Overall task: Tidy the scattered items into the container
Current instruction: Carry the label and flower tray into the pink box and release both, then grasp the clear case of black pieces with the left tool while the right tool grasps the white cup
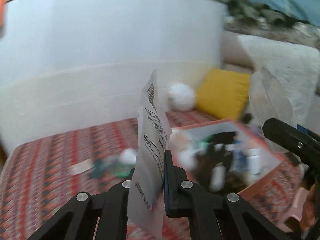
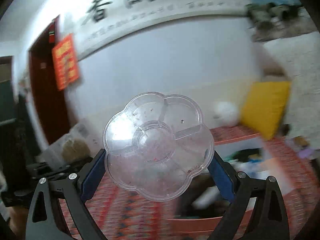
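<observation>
The left gripper (image 1: 150,172) has its fingers clamped on a frosted white pouch (image 1: 151,140) printed with a barcode and text, held upright above the red patterned surface (image 1: 50,160). To its right sits an orange cardboard box (image 1: 260,182), open on top, with bottles and dark items already inside. The right gripper (image 2: 159,160) holds a clear flower-shaped divided tray (image 2: 158,146) by its edges, fingers closed against both sides, raised above the surface just left of the box. A few scattered bits (image 1: 112,166), blurred, lie on the surface left of the pouch. A yellow cushion (image 1: 222,92) leans near the wall.
</observation>
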Tool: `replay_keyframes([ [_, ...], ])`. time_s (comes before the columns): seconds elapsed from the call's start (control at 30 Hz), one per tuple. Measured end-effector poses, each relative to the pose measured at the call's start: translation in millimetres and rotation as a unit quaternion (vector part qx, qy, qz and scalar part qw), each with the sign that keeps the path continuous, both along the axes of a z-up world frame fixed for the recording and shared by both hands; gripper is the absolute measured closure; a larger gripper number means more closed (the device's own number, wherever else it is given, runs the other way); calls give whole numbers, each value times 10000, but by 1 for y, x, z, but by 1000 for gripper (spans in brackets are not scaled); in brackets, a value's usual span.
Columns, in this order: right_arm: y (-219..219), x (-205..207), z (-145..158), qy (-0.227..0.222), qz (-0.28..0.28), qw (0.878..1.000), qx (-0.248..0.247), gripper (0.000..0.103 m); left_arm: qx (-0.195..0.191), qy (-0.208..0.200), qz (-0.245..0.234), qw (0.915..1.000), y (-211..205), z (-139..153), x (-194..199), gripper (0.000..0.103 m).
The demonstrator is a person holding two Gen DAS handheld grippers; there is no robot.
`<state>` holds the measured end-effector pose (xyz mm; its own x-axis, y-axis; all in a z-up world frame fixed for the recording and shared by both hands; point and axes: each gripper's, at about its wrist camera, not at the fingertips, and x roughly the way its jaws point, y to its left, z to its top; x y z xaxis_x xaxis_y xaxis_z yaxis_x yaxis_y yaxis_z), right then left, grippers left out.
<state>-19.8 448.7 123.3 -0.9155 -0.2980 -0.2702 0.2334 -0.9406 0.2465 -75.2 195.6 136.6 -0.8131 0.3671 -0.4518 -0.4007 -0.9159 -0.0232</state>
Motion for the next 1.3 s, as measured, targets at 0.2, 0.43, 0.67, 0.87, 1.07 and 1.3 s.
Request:
replay_keyframes([
  [0.2,61,-68,-43,-748,-391,9964,-78,6,-154,-473,-620,9968,98,-18,-58,99],
  [0.43,128,-143,-92,-1553,-809,9844,-186,3,-373,-1283,-1073,9852,160,-66,-112,26],
  [0.67,117,-122,-106,-1618,-600,9831,-603,2,-209,-810,-52,9965,101,-58,-99,15],
  [0.87,51,-77,-58,-967,-90,9950,-251,2,-47,-38,944,9955,13,-22,-39,9],
  [1.07,-57,-36,-5,-196,1026,9942,252,0,42,324,1777,9835,-97,5,18,3],
  [1.3,-164,-56,-13,-448,1694,9836,432,1,160,22,2042,9788,-182,-6,24,3],
])
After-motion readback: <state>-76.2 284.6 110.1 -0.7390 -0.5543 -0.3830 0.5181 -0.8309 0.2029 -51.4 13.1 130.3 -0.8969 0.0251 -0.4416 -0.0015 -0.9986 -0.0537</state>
